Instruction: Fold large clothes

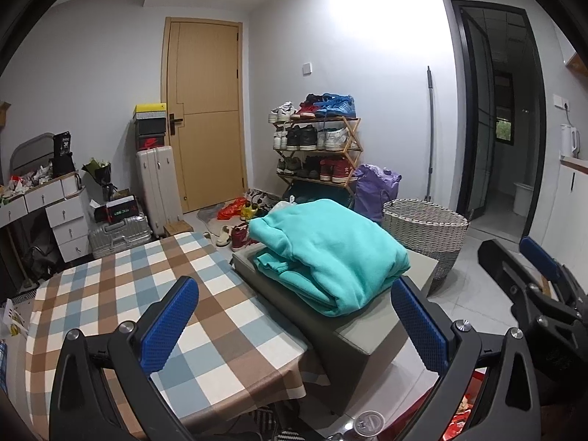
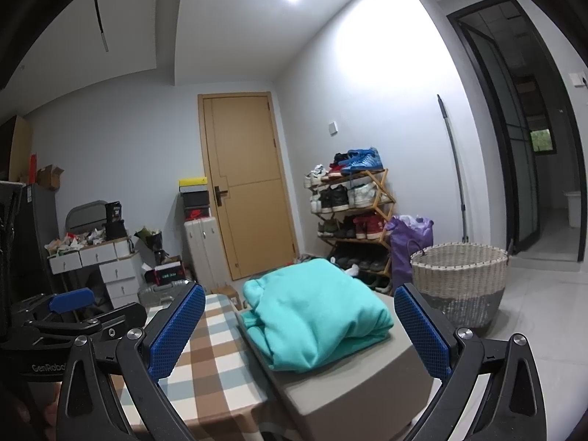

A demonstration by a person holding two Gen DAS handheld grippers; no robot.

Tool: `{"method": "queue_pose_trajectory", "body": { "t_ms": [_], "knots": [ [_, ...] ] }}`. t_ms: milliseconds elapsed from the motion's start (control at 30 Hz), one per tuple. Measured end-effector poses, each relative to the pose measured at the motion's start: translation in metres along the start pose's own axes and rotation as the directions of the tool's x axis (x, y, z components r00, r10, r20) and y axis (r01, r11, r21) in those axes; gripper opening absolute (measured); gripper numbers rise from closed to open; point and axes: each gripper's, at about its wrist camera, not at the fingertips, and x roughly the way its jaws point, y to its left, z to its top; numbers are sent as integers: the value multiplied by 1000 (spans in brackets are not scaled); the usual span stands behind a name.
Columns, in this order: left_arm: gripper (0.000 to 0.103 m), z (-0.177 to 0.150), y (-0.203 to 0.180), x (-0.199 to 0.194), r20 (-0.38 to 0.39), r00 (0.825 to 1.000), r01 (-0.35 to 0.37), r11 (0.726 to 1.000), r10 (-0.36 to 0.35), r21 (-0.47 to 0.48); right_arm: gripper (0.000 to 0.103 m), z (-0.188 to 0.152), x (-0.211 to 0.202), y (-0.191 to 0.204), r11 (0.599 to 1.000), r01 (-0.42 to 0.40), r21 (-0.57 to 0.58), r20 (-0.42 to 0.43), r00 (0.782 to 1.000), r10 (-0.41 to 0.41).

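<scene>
A folded turquoise sweatshirt (image 1: 327,253) lies on a grey ottoman (image 1: 367,327), also seen in the right wrist view as the sweatshirt (image 2: 316,316) on the ottoman (image 2: 349,393). My left gripper (image 1: 294,316) is open and empty, held back from the sweatshirt above the checkered table (image 1: 121,294). My right gripper (image 2: 299,327) is open and empty, in front of the sweatshirt without touching it. The right gripper also shows at the right edge of the left wrist view (image 1: 533,275), and the left gripper at the left edge of the right wrist view (image 2: 73,312).
A woven laundry basket (image 1: 426,228) stands right of the ottoman. Behind are a shoe rack (image 1: 316,143), a purple bag (image 1: 375,187), a wooden door (image 1: 205,117), suitcases (image 1: 158,187), white drawers (image 1: 55,213) and shoes on the floor (image 1: 235,235).
</scene>
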Motion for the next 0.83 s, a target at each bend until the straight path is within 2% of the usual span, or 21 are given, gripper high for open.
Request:
{"method": "queue_pose_trajectory", "body": {
  "t_ms": [833],
  "knots": [
    [102, -1, 3, 6, -16, 1000, 5, 1000, -5, -14, 103, 1, 0, 3, 1000, -15, -1, -3, 1000, 15]
  ]
}}
